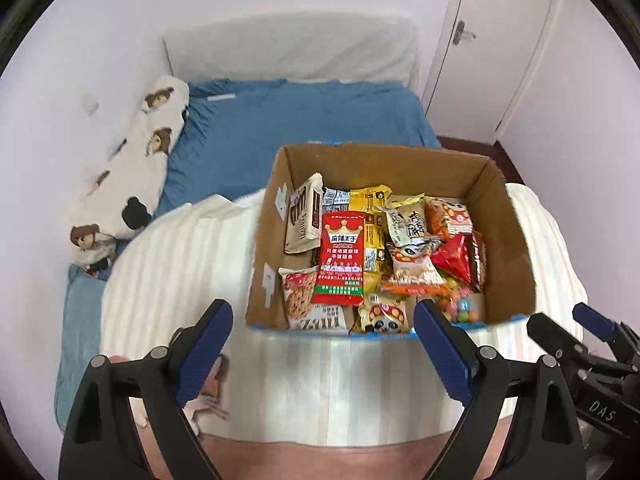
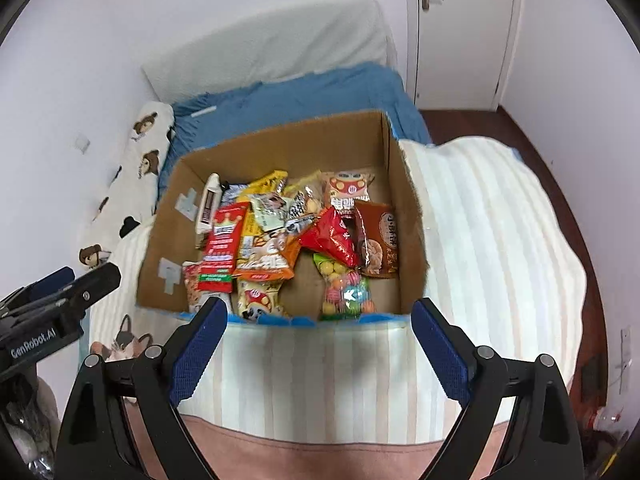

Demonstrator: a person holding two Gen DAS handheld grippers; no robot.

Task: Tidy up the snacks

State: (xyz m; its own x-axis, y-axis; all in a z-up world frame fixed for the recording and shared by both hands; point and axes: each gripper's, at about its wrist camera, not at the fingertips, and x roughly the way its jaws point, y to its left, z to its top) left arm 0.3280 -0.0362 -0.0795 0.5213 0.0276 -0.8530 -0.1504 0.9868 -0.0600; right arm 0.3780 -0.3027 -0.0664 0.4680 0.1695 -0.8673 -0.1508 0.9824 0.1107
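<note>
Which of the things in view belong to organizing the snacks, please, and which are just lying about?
For the job:
- brown cardboard box
- red crowned snack packet
- clear bag of coloured candy balls
- brown biscuit packet

Just lying about:
- bear-print white pillow
- blue bedsheet
- cream striped blanket

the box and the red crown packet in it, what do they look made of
The box looks like plain corrugated cardboard: matte brown walls, raw edges, blue tape along the rim. The red crown packet looks like printed plastic film, probably glossy, going by its crimped ends and slight sheen; whether it is foil-lined cannot be told.
</note>
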